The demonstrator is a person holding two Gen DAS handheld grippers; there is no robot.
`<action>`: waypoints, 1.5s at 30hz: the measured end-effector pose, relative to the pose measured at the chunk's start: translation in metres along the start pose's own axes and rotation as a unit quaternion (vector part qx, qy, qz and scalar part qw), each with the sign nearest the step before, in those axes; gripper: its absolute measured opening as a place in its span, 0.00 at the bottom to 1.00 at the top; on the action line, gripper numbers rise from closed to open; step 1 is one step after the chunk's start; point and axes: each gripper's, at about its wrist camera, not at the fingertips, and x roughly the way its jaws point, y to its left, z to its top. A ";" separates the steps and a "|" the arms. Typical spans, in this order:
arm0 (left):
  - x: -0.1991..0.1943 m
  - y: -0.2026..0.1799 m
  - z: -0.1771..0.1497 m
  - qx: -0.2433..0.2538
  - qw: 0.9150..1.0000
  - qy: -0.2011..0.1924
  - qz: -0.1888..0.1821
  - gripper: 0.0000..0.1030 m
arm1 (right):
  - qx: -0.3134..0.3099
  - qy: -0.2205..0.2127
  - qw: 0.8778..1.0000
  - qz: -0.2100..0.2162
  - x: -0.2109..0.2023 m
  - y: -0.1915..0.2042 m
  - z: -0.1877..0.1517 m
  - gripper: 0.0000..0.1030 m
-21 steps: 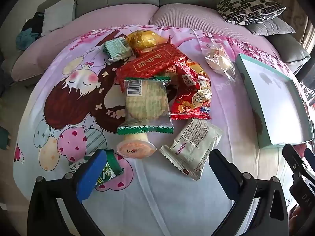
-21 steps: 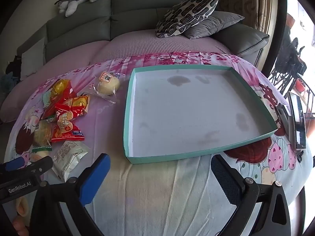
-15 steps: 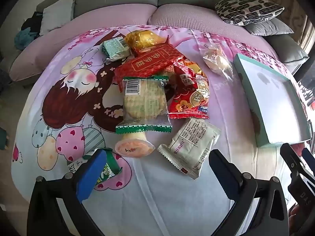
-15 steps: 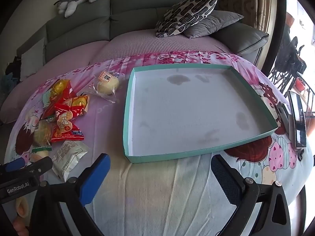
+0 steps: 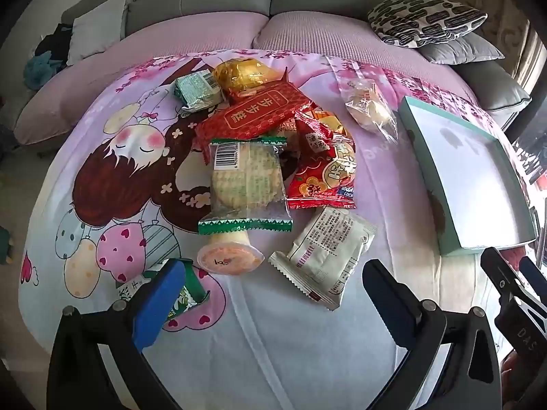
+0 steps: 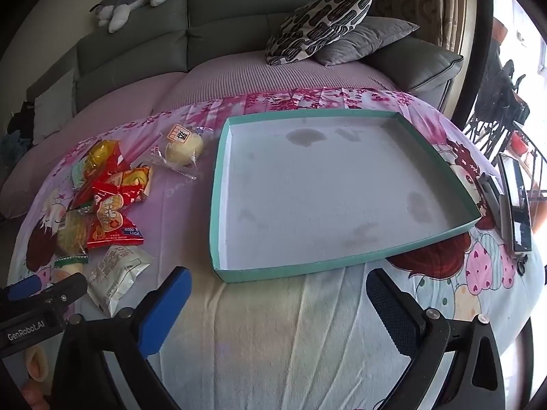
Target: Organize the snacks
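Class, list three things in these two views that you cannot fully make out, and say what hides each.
1. Green packet, left wrist view: the left gripper's blue finger covers part.
2. Jelly cup, left wrist view: its top sits under the cracker packet.
3. Phone, right wrist view: too close to the picture's edge to read its screen.

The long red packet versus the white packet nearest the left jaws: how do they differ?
The long red packet is red with gold characters; the white packet is pale with small dark print. The red packet lies at the far end of the heap, propped on other snacks; the white packet lies flat on the sheet at the near edge, touching only the corner of a red bag. Both are sealed, lie askew and are outside the teal tray.
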 end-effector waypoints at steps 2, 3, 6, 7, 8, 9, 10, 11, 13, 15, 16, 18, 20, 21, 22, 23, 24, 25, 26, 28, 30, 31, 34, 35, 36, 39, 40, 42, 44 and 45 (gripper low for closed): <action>0.000 0.000 0.000 0.000 1.000 0.000 0.000 1.00 | 0.002 0.000 1.000 0.001 0.000 0.000 0.000 1.00; 0.000 0.000 0.001 0.000 1.000 -0.001 0.000 1.00 | 0.003 0.000 1.000 0.001 0.000 0.000 0.001 1.00; 0.000 0.001 0.001 0.000 1.000 0.000 0.001 1.00 | 0.005 0.000 1.000 0.002 0.001 -0.001 0.000 1.00; 0.000 0.001 0.001 0.000 1.000 -0.001 0.001 1.00 | 0.005 0.000 1.000 0.002 0.001 -0.001 0.001 1.00; 0.000 0.001 0.001 0.001 1.000 -0.001 0.001 1.00 | 0.006 0.001 1.000 0.003 0.001 -0.001 0.001 1.00; 0.000 0.001 0.001 0.001 1.000 -0.001 0.001 1.00 | 0.006 0.001 1.000 0.003 0.001 -0.002 0.000 1.00; 0.000 0.001 0.001 0.001 1.000 -0.002 0.001 1.00 | 0.006 0.001 1.000 0.003 0.001 -0.002 0.000 1.00; 0.000 0.001 0.001 0.001 1.000 -0.003 0.001 1.00 | 0.006 0.001 1.000 0.003 0.001 -0.002 0.000 1.00; 0.000 0.001 0.001 0.001 1.000 -0.004 0.001 1.00 | 0.006 0.002 1.000 0.003 0.001 -0.002 0.000 1.00; 0.000 0.001 0.001 0.001 1.000 -0.004 0.002 1.00 | 0.007 0.001 1.000 0.004 0.001 -0.002 0.000 1.00; 0.000 0.001 0.001 0.001 1.000 -0.004 0.003 1.00 | 0.007 0.001 1.000 0.003 0.001 -0.002 0.000 1.00; 0.000 0.001 0.000 0.002 1.000 -0.005 0.004 1.00 | 0.007 0.002 1.000 0.004 0.002 -0.002 0.000 1.00; 0.000 0.000 0.000 0.003 1.000 -0.005 0.006 1.00 | 0.009 0.006 1.000 0.006 0.003 -0.003 -0.001 1.00; 0.001 0.000 0.000 0.004 1.000 -0.005 0.007 1.00 | 0.010 0.009 1.000 0.006 0.004 -0.003 -0.001 1.00; 0.001 0.000 0.000 0.006 1.000 -0.005 0.008 1.00 | 0.011 0.010 1.000 0.007 0.005 -0.003 -0.002 1.00; 0.001 -0.001 0.000 0.007 1.000 -0.005 0.009 1.00 | 0.012 0.011 1.000 0.007 0.005 -0.004 -0.002 1.00; 0.002 -0.001 0.000 0.008 1.000 -0.005 0.010 1.00 | 0.013 0.011 1.000 0.008 0.005 -0.004 -0.002 1.00; 0.002 -0.002 0.000 0.009 1.000 -0.005 0.012 1.00 | 0.014 0.010 1.000 0.008 0.005 -0.005 -0.002 1.00; 0.002 -0.002 0.000 0.009 1.000 -0.005 0.013 1.00 | 0.014 0.011 1.000 0.009 0.005 -0.005 -0.002 1.00; 0.003 -0.002 0.000 0.008 1.000 -0.006 0.015 1.00 | 0.016 0.013 1.000 0.010 0.006 -0.006 -0.002 1.00; 0.003 -0.002 0.000 0.007 1.000 -0.006 0.018 1.00 | 0.017 0.014 1.000 0.012 0.006 -0.007 -0.002 1.00; 0.003 -0.001 0.001 0.006 1.000 -0.006 0.019 1.00 | 0.018 0.014 1.000 0.013 0.006 -0.008 -0.002 1.00; 0.004 0.000 0.001 0.002 1.000 -0.006 0.021 1.00 | 0.022 0.016 0.999 0.017 0.006 -0.010 -0.002 1.00; 0.005 0.000 0.002 0.001 1.000 -0.006 0.022 1.00 | 0.023 0.016 0.999 0.018 0.006 -0.010 -0.001 1.00; 0.005 0.001 0.002 0.000 1.000 -0.006 0.023 1.00 | 0.024 0.017 0.999 0.018 0.006 -0.011 -0.001 1.00; 0.006 0.002 0.003 -0.003 1.000 -0.007 0.023 1.00 | 0.027 0.018 0.999 0.021 0.007 -0.011 -0.001 1.00; 0.006 0.002 0.003 -0.003 1.000 -0.008 0.024 1.00 | 0.028 0.019 0.999 0.022 0.007 -0.012 -0.001 1.00; 0.006 0.001 0.003 -0.002 1.000 -0.010 0.026 1.00 | 0.030 0.020 0.999 0.024 0.007 -0.012 -0.001 1.00; 0.006 0.000 0.004 0.000 1.000 -0.012 0.027 1.00 | 0.033 0.021 0.999 0.024 0.008 -0.013 -0.001 1.00; 0.006 -0.001 0.003 0.001 1.000 -0.014 0.026 1.00 | 0.033 0.022 0.999 0.024 0.009 -0.014 -0.001 1.00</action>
